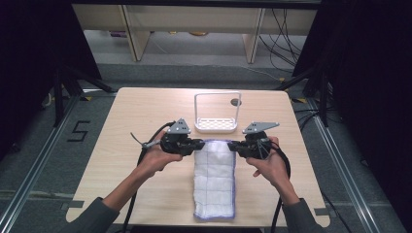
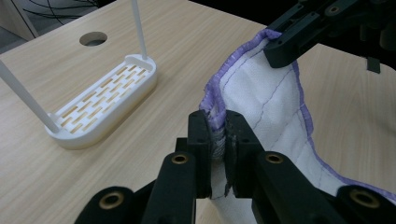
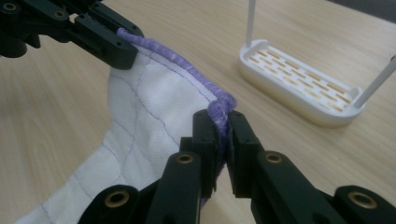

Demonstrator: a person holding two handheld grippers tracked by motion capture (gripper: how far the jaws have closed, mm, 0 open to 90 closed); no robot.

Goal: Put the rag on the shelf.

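Light wooden table (image 1: 126,145): white quilted cloth with purple hem (image 1: 214,179), long axis toward the person, far corners pinched by left gripper (image 1: 198,144) and right gripper (image 1: 233,145), white slotted rack (image 1: 215,124) just beyond.

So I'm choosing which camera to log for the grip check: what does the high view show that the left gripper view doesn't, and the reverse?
High view alone: the cloth's whole length down to its near hem, the person's hands and sleeves, and the floor with a taped 5. Left gripper view alone: the left gripper with its jaws pinched on the purple hem, close up, and the slots in the rack's base. Both share: the cloth, the white rack, the table hole, and the right gripper on the other corner.
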